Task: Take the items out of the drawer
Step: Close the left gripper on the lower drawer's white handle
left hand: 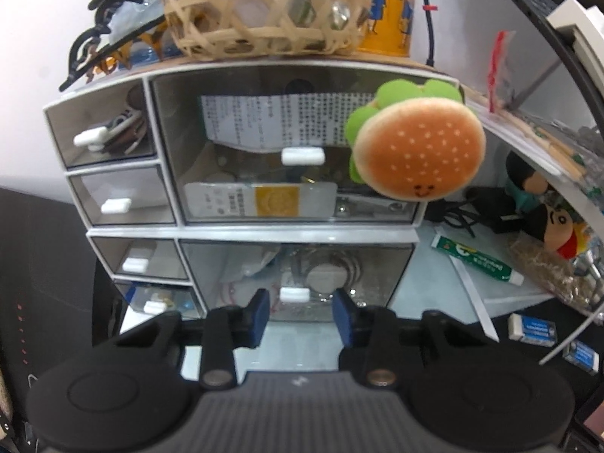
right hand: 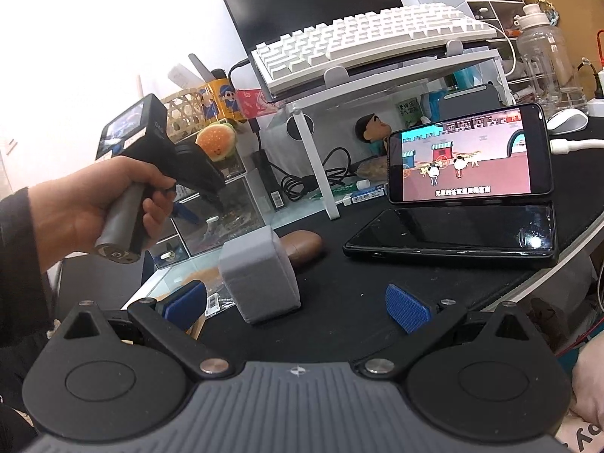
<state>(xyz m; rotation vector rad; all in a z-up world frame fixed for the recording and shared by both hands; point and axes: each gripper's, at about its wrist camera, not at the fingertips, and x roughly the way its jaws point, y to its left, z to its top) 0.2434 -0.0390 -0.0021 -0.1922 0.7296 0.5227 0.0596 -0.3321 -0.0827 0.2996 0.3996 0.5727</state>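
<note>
A white drawer unit (left hand: pixel 415 222) with clear smoky drawers fills the left wrist view. My left gripper (left hand: pixel 302 311) is open, its blue fingertips (left hand: pixel 260 311) either side of the white handle (left hand: pixel 294 294) of the large bottom drawer (left hand: pixel 377 271), which is shut and holds a round tape-like item and clutter. The jaws stand apart from the handle. In the right wrist view my right gripper (right hand: pixel 298 305) is wide open and empty above the black desk mat (right hand: pixel 377 290), a grey box (right hand: pixel 264 279) between its fingers. The left gripper (right hand: pixel 181 207) shows there at the drawers (right hand: pixel 226 219).
A burger plush (left hand: pixel 419 151) hangs at the unit's top right; a woven basket (left hand: pixel 264 7) and yellow cup (left hand: pixel 392 7) stand on top. A green tube (left hand: pixel 479 260) and erasers (left hand: pixel 532 330) lie right. The right view shows a phone (right hand: pixel 472 154), tablet (right hand: pixel 453 234), keyboard (right hand: pixel 370 37), brown case (right hand: pixel 302 245).
</note>
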